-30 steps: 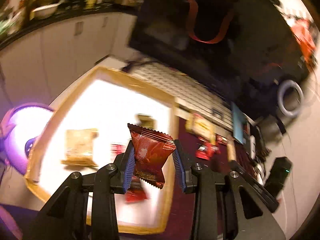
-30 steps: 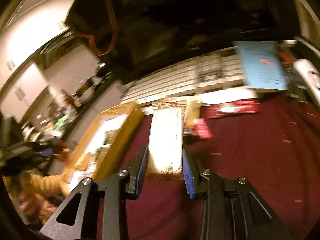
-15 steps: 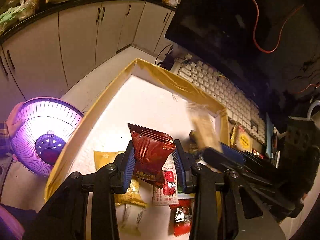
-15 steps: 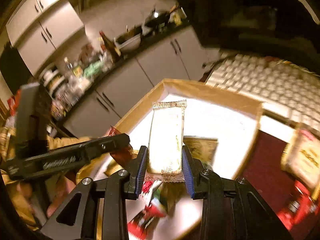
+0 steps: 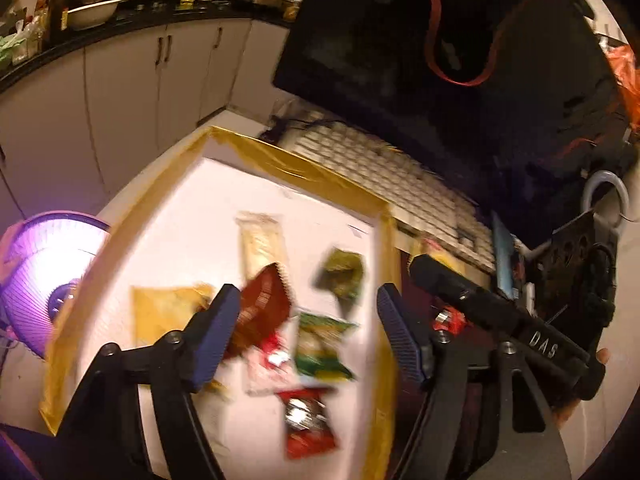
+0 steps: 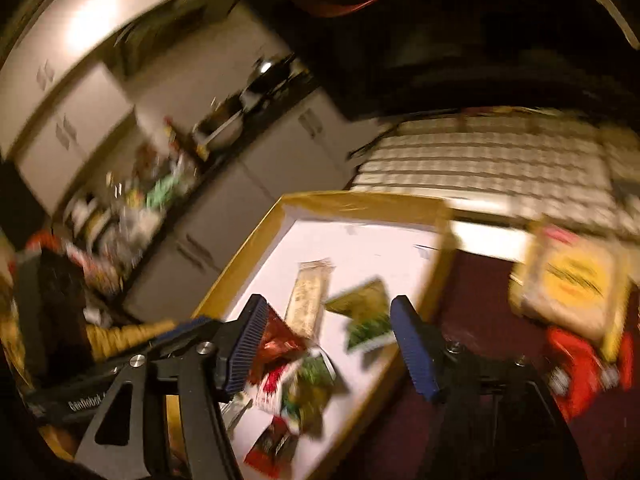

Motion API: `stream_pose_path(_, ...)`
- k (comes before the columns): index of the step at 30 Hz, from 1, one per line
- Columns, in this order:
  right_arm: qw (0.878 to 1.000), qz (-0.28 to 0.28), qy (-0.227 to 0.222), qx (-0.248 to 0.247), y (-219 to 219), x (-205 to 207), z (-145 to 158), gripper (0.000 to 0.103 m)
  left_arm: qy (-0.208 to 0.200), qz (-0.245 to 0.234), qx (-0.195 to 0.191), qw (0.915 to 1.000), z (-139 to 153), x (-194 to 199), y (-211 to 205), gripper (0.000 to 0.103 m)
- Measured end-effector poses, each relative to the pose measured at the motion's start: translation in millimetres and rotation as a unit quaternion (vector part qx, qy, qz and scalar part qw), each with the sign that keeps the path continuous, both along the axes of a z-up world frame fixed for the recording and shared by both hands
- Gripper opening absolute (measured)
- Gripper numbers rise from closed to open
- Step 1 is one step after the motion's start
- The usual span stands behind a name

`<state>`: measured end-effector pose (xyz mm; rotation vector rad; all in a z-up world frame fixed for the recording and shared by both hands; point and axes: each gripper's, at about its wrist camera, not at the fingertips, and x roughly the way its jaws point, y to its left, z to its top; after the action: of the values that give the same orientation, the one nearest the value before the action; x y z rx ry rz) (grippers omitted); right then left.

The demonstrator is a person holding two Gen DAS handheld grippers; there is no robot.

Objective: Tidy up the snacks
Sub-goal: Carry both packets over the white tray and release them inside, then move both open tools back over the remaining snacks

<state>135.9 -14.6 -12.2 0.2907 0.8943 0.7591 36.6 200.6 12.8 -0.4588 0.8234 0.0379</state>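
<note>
Both claws, left [image 5: 308, 328] and right [image 6: 328, 344], now gape wide, their packets dropped into the tray [image 5: 320, 176].

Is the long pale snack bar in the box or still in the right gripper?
In the box. The pale bar lies flat on the box floor, and the right gripper is open with nothing between its fingers.

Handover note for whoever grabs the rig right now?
Left gripper: jaws open, empty, over the tray.
Right gripper: jaws open, empty, over the tray's near edge.
In tray: dark red packet, pale long bar, green packets, yellow pouch, small red ones.
Left to do: yellow bag and red packets lie on the maroon cloth outside the tray.
</note>
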Motion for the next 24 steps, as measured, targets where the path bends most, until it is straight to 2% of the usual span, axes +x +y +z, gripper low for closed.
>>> stream_pose_path(3,0.999,-0.051,-0.010,0.001,-48.2,-14.8,2.5,0.067,-0.017,-0.033,0.003,0.9993,5.6,-6.2,-31.2,0.072)
stream_pose_path(5,0.993,-0.117,0.008,-0.002,-86.8,-21.6,-3.4,0.068,-0.024,-0.070,0.025,0.9969,9.9,-3.4,-61.9,0.072)
stream_pose_path(8,0.980,-0.194,0.037,0.016,-129.7,-29.6,-12.7,0.068,-0.034,-0.135,0.053,0.9888,15.1,2.6,-106.5,0.072)
stream_pose_path(10,0.969,-0.242,0.043,-0.001,-148.2,-32.0,-18.5,0.068,-0.033,-0.186,0.054,0.9804,15.4,5.7,-130.2,0.072)
stream_pose_path(12,0.961,-0.272,0.047,-0.023,-161.6,-30.8,-23.4,0.068,-0.034,-0.217,0.056,0.9741,16.2,6.6,-140.9,0.072)
stream_pose_path(17,0.941,-0.330,0.063,-0.044,-173.2,-27.7,-42.1,0.068,-0.036,-0.243,0.049,0.9682,8.9,6.9,-138.9,0.072)
stream_pose_path(21,0.940,-0.330,0.040,-0.075,-165.8,-24.3,-46.2,0.067,-0.015,-0.251,0.039,0.9671,-4.8,17.1,-134.4,0.072)
stream_pose_path(24,0.944,-0.322,0.045,-0.059,-171.8,-25.8,-51.5,0.067,-0.010,-0.233,0.013,0.9724,-9.2,20.8,-124.9,0.072)
